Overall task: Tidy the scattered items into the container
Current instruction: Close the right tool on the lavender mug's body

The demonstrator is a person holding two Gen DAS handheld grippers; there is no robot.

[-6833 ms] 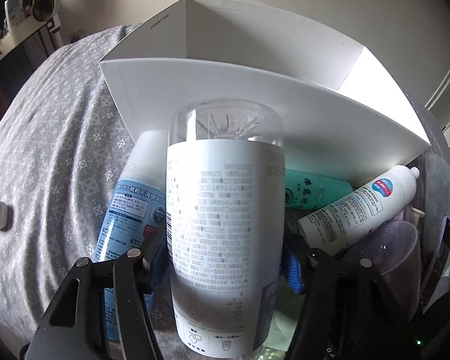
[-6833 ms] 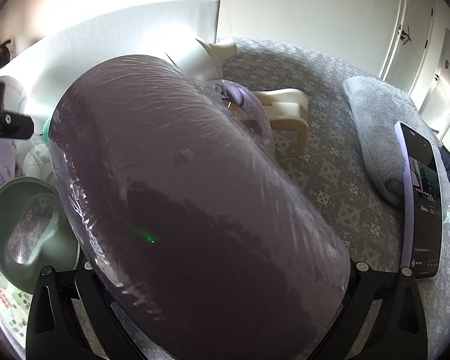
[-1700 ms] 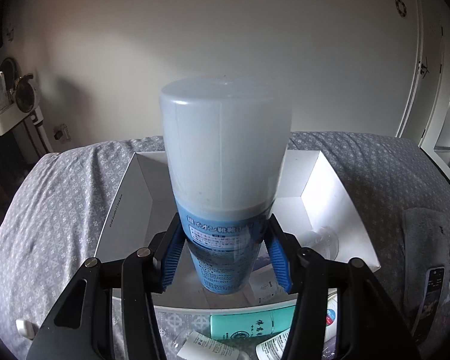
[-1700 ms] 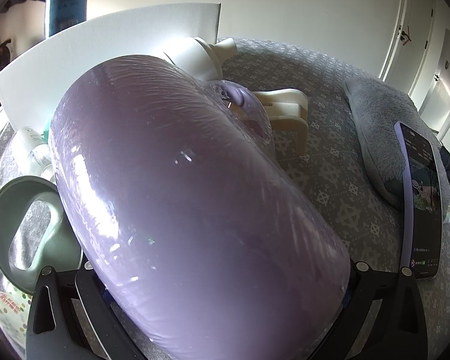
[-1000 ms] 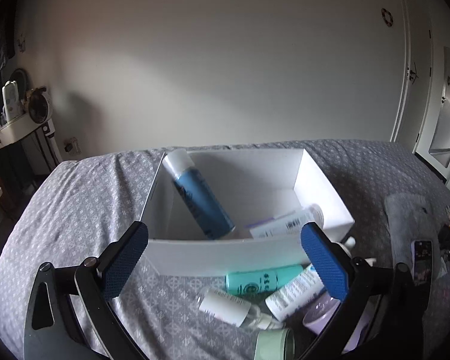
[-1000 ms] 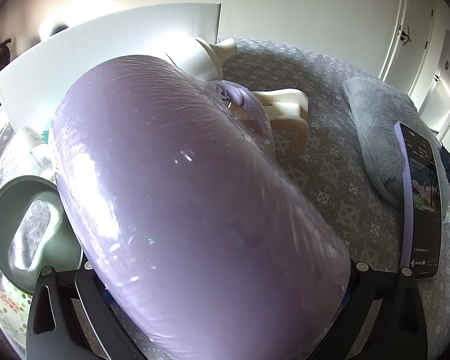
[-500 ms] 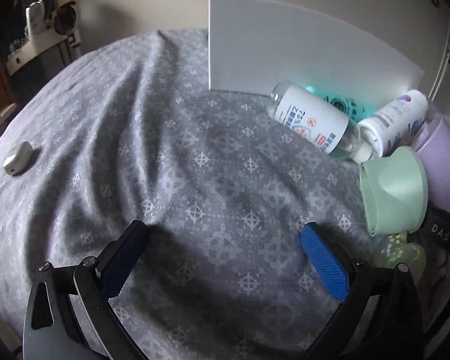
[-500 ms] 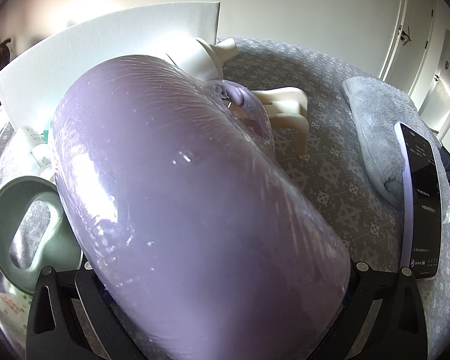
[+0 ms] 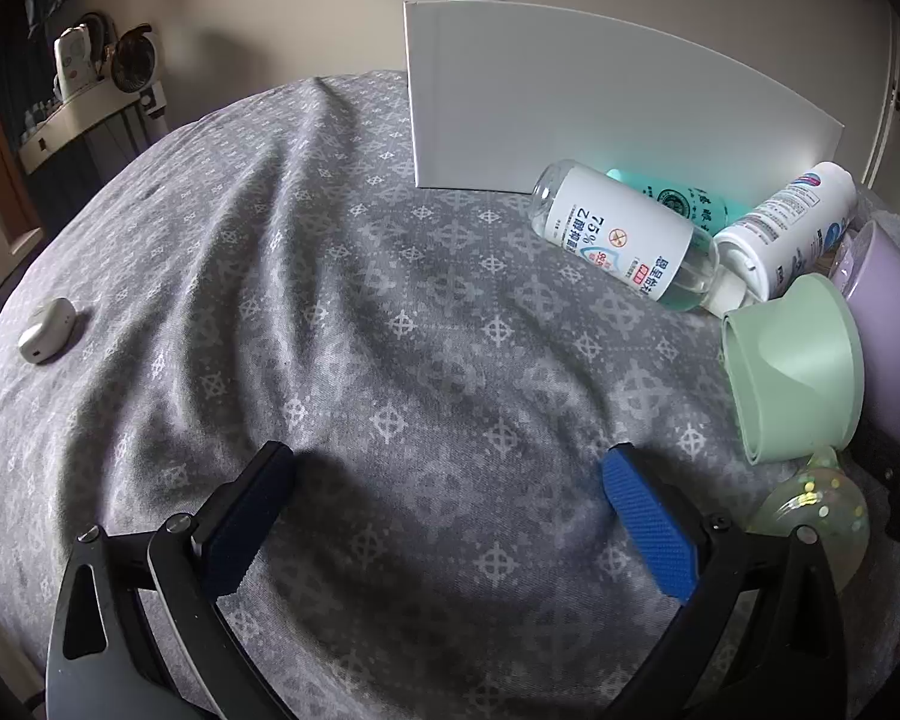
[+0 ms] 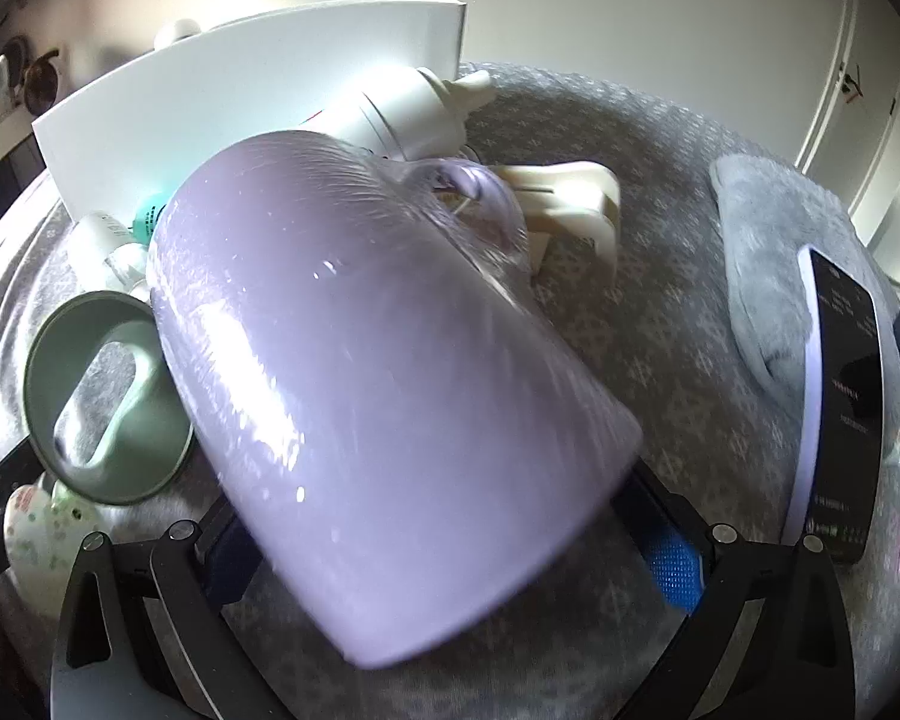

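My left gripper (image 9: pixel 447 489) is open and empty, low over the grey patterned bedspread. Ahead to the right stands the white box (image 9: pixel 600 108), with a clear sanitiser bottle (image 9: pixel 624 234), a teal tube (image 9: pixel 678 201), a white bottle (image 9: pixel 792 234) and a green cup (image 9: pixel 792 372) lying before it. My right gripper (image 10: pixel 450 546) holds a lilac mug (image 10: pixel 378 384) between its fingers, tilted, bottom towards the camera. The green cup (image 10: pixel 108 402) lies left of it, the white box (image 10: pixel 240 114) behind.
A small white case (image 9: pixel 45 330) lies far left on the bed. A cream clip (image 10: pixel 570 204) and a white pump bottle (image 10: pixel 414 114) lie behind the mug. A grey cloth (image 10: pixel 774 252) and a phone (image 10: pixel 840 402) are at right. A spotted pouch (image 9: pixel 816 510) lies beside the left gripper.
The left gripper dropped the blue spray can into the box, opened, and came down low over the bedspread. The lilac mug has shifted in the right gripper and now sits farther out and tilted.
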